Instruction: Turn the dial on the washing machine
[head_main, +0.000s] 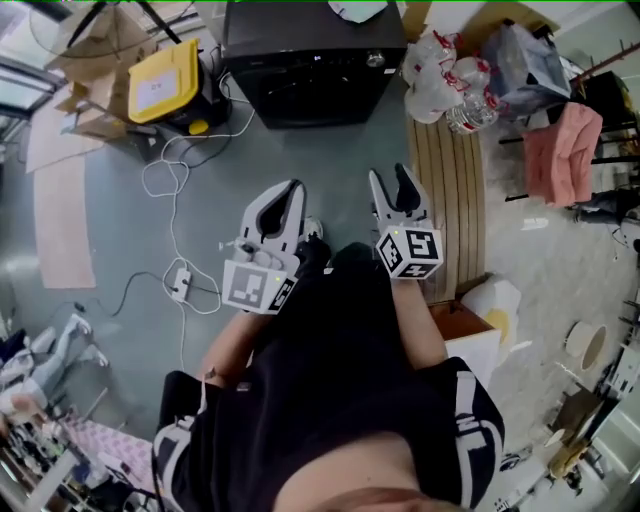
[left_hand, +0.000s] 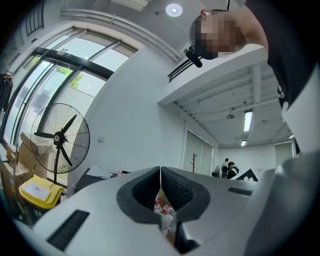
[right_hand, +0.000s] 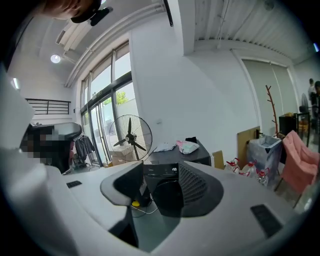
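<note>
A black front-loading washing machine (head_main: 315, 60) stands across the floor ahead of me, with a small silver dial (head_main: 375, 59) at its top right corner. Both grippers are held in front of my body, well short of the machine. My left gripper (head_main: 285, 195) is shut with nothing in it; its dark pads (left_hand: 150, 185) meet in the left gripper view. My right gripper (head_main: 390, 178) is open and empty. In the right gripper view the washing machine (right_hand: 167, 186) shows far off between the spread fingers (right_hand: 127, 185), its lit display visible.
A yellow-lidded box (head_main: 165, 80) sits left of the machine, with a white cable (head_main: 170, 180) and power strip (head_main: 180, 283) on the floor. A slatted wooden bench (head_main: 450, 180), bottled water packs (head_main: 450, 85) and a pink cloth (head_main: 563, 150) lie to the right. A standing fan (right_hand: 130, 136) is by the windows.
</note>
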